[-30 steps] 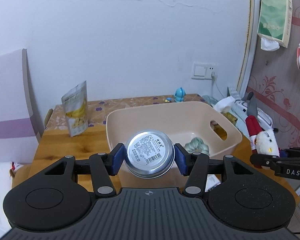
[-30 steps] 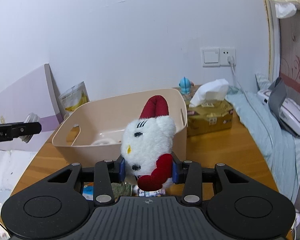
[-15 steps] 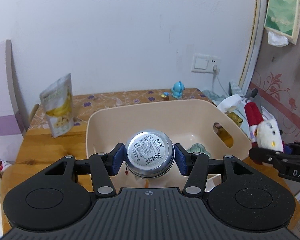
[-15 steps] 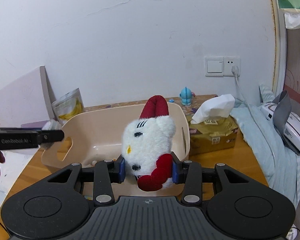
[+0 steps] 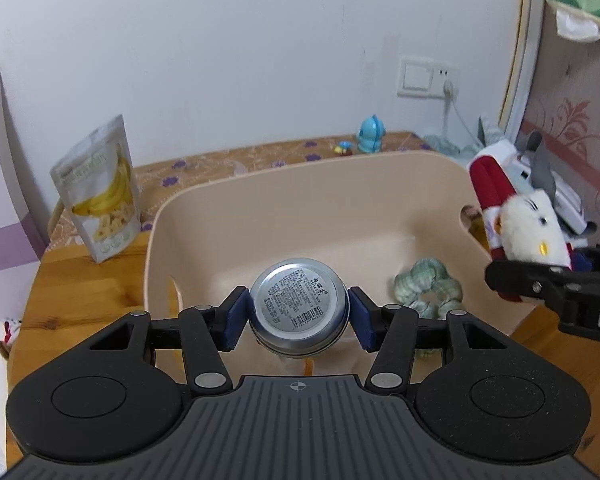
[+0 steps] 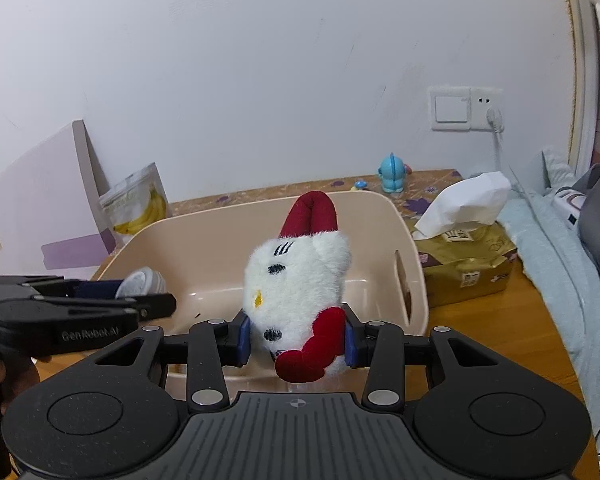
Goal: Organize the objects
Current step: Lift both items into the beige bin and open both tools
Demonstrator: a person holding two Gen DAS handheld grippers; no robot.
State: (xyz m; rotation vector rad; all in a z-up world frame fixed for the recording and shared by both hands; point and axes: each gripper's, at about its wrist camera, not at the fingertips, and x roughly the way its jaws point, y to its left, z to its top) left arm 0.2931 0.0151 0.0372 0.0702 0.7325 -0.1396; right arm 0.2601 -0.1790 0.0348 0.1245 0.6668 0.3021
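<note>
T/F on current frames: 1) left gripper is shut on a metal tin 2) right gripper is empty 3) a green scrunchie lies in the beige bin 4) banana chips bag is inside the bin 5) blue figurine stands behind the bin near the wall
1) True. The left gripper is closed on the round metal tin.
2) False. The right gripper is closed on a white plush toy with red trim.
3) True. The green scrunchie lies on the floor of the beige bin.
4) False. The banana chips bag stands on the table outside the bin, to its left.
5) True. The blue figurine stands behind the bin, near the wall.
</note>
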